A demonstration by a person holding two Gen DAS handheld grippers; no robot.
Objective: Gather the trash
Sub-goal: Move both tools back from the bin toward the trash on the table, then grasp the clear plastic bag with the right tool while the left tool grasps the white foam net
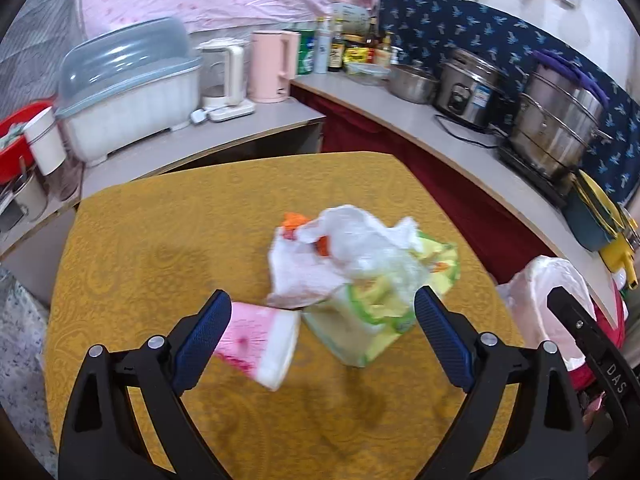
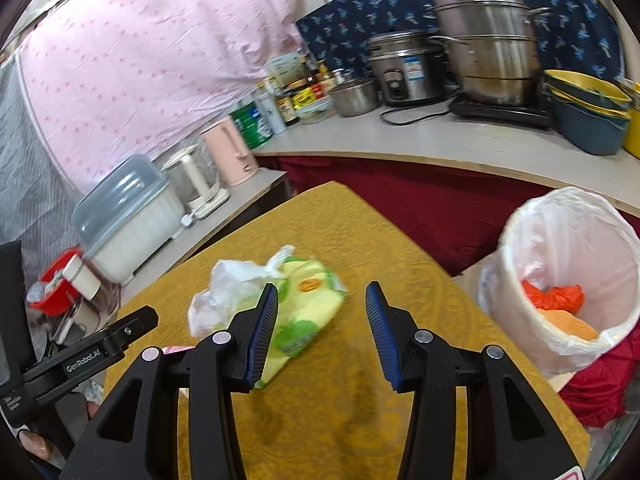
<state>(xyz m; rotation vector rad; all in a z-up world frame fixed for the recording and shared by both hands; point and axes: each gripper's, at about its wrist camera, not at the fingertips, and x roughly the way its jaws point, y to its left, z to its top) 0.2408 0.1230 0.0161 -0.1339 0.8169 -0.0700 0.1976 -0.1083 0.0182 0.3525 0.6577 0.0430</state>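
Observation:
On the yellow tablecloth [image 1: 160, 240] lie a crumpled white plastic bag [image 1: 340, 248] with orange bits, a yellow-green wrapper [image 1: 368, 320] and a pink-and-white pack [image 1: 264, 344]. My left gripper [image 1: 322, 340] is open, its fingers on either side of the wrapper and pink pack, just above the table. My right gripper [image 2: 322, 332] is open and empty above the table; the yellow-green wrapper [image 2: 312, 304] and white bag [image 2: 228, 288] lie just beyond its left finger. A bin lined with a white bag [image 2: 568, 280], holding orange trash, stands to the right of the table.
Grey counters wrap around the table's back and right. They hold a dish box [image 1: 128, 100], kettles [image 1: 272, 64], bottles, a rice cooker [image 1: 468, 88], a steel steamer pot [image 1: 560, 128] and stacked basins [image 2: 588, 112]. A red cloth hangs below the counter.

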